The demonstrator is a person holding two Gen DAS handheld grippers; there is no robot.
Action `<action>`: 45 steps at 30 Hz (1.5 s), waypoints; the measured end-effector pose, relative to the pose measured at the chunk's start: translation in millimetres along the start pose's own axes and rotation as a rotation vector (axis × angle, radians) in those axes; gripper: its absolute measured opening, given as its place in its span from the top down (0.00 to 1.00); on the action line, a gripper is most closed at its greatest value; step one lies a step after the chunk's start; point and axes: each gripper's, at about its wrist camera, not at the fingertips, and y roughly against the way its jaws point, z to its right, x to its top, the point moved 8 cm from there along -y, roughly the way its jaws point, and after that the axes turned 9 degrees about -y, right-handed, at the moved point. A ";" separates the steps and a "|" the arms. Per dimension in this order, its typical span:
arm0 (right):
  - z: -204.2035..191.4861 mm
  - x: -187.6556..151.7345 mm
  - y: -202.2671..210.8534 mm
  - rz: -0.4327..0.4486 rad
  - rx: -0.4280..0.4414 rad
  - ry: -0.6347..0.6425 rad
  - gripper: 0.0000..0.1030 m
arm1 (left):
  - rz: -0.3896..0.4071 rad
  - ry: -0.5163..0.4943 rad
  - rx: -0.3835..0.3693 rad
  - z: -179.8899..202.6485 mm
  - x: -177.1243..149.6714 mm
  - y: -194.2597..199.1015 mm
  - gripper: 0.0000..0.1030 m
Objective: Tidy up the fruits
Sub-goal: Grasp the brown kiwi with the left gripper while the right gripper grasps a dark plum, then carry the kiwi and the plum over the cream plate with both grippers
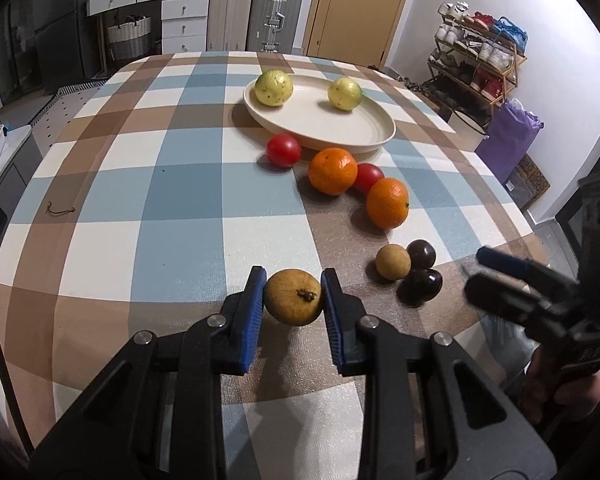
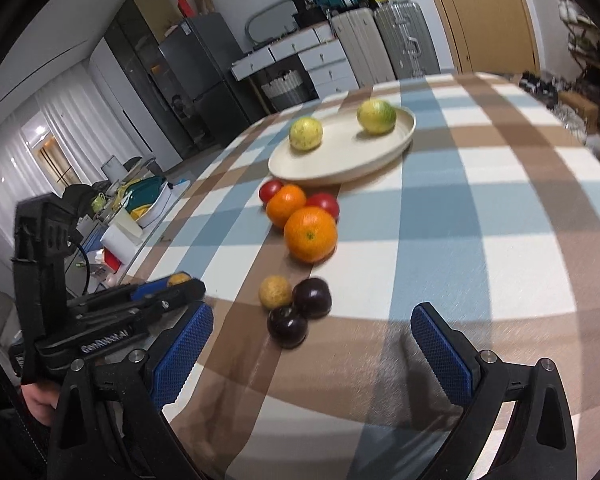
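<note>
My left gripper (image 1: 294,296) is shut on a tan round fruit (image 1: 294,298), held just above the checked tablecloth. To its right lie a second tan fruit (image 1: 393,262) and two dark plums (image 1: 421,254) (image 1: 419,286). Farther back sit two oranges (image 1: 333,171) (image 1: 387,203) and two red tomatoes (image 1: 283,150) (image 1: 368,176). A cream plate (image 1: 340,128) holds two yellow-green fruits (image 1: 273,88) (image 1: 345,93). My right gripper (image 2: 312,340) stands open above the near table, its pads (image 2: 440,352) wide apart, the plums (image 2: 287,326) just ahead of it.
The left gripper's body (image 2: 100,312) fills the lower left of the right wrist view. A small cord loop (image 1: 60,210) lies on the cloth at left. Beyond the table stand suitcases (image 1: 276,14), a door (image 1: 358,4) and a shoe rack (image 1: 476,56).
</note>
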 end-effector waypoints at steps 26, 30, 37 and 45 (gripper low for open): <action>-21.1 -21.5 -26.3 -0.006 -0.058 0.111 0.53 | 0.020 0.013 -0.022 0.8 6.3 19.4 0.76; -16.9 -21.5 -25.6 -0.002 -0.038 0.090 0.75 | 0.017 0.016 -0.024 0.9 6.1 19.0 0.76; -12.9 -19.2 -21.0 0.009 0.020 0.048 0.75 | 0.016 0.003 -0.036 7.0 9.1 18.6 0.76; -19.3 -18.2 -4.7 0.063 0.087 0.054 0.75 | 0.016 0.010 -0.043 4.9 19.0 16.4 0.76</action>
